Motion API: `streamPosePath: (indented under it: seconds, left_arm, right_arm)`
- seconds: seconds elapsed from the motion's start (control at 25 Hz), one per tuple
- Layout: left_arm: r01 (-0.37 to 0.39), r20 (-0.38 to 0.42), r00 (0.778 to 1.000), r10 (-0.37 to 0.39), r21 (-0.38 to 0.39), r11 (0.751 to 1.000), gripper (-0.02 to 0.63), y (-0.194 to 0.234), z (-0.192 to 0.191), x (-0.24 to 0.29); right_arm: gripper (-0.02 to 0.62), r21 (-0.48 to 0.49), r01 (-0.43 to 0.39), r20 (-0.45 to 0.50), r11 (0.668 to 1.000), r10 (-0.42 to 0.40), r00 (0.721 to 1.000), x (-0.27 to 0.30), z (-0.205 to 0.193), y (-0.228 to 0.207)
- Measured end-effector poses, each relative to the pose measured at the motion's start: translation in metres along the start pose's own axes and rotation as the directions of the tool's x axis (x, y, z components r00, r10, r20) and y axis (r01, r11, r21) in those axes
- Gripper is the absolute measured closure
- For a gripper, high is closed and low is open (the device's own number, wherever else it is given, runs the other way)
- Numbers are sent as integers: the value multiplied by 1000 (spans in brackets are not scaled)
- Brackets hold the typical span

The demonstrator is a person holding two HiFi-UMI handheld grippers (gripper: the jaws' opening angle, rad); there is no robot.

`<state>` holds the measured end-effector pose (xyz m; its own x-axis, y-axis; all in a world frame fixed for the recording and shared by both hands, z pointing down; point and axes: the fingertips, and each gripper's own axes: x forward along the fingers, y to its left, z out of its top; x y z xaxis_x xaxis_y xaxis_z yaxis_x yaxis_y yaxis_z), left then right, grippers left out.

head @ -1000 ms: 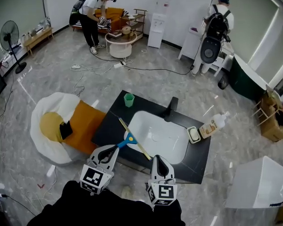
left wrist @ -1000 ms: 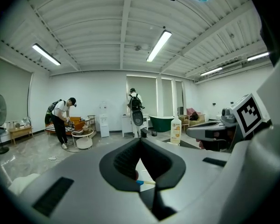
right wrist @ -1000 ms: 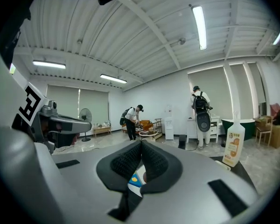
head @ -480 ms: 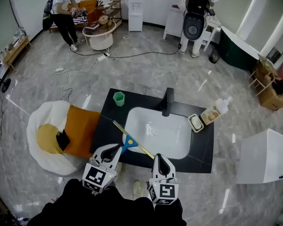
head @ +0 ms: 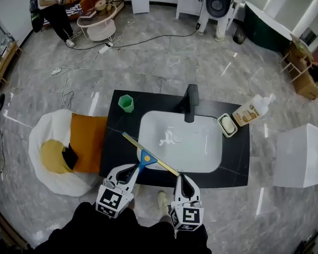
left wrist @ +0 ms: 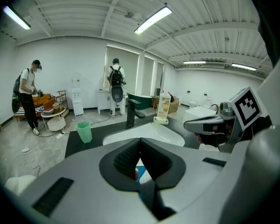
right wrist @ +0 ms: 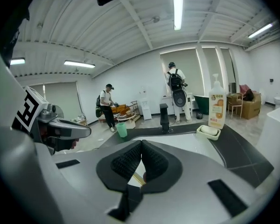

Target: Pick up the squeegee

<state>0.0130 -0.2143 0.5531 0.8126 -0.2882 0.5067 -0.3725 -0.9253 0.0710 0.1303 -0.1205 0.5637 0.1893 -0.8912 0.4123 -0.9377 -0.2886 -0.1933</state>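
The squeegee point(head: 148, 155), with a blue handle and a long yellow blade, lies slantwise on the front left rim of the white sink point(head: 201, 142). My left gripper point(head: 134, 169) is shut with nothing in it, and its tip is just short of the blue handle's end. In the left gripper view the jaws point(left wrist: 140, 141) meet, with a bit of blue squeegee point(left wrist: 137, 173) showing below them. My right gripper point(head: 180, 178) is shut too, near the blade's right end. In the right gripper view point(right wrist: 141, 143) a strip of the yellow squeegee blade point(right wrist: 139, 178) shows under the closed pads.
The black counter point(head: 114, 155) carries a green cup point(head: 126, 103), a black faucet point(head: 191, 102), a soap dish point(head: 227, 125) and a pump bottle point(head: 252, 111). A white and orange beanbag point(head: 53, 152) lies at the left, a white box point(head: 302, 155) at the right. People stand far back.
Both grippers have come down and forward toward the counter's front edge and the squeegee. The head view has tipped further down. Both pairs of jaws stay shut.
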Motion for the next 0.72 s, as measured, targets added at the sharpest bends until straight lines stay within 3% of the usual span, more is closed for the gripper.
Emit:
streamPosePath:
  seconds: [0.28, 0.52, 0.56, 0.6, 0.64, 0.72]
  left_arm:
    - [43, -122, 991, -47, -28, 999, 588, 10, -40, 34]
    - [33, -228, 973, -45, -58, 998, 586, 18, -71, 56]
    - [47, -247, 967, -63, -69, 997, 572, 16, -77, 59]
    - [62, -265, 961, -81, -82, 995, 484, 14, -83, 62]
    - [71, -282, 955, -95, -93, 993, 443, 13, -89, 64]
    - [75, -316, 943, -104, -100, 992, 403, 12, -101, 70]
  right_arm:
    - [580, 75, 57, -46, 996, -54, 997, 19, -28, -15]
    - [580, 110, 89, -67, 990, -82, 994, 28, -39, -24]
    - [580, 114, 92, -71, 989, -84, 994, 29, -41, -26]
    - [580, 117, 96, -74, 989, -87, 993, 30, -43, -27]
    - [580, 119, 99, -76, 988, -90, 993, 30, -44, -28]
    - [580, 125, 103, -81, 987, -93, 992, 31, -48, -31]
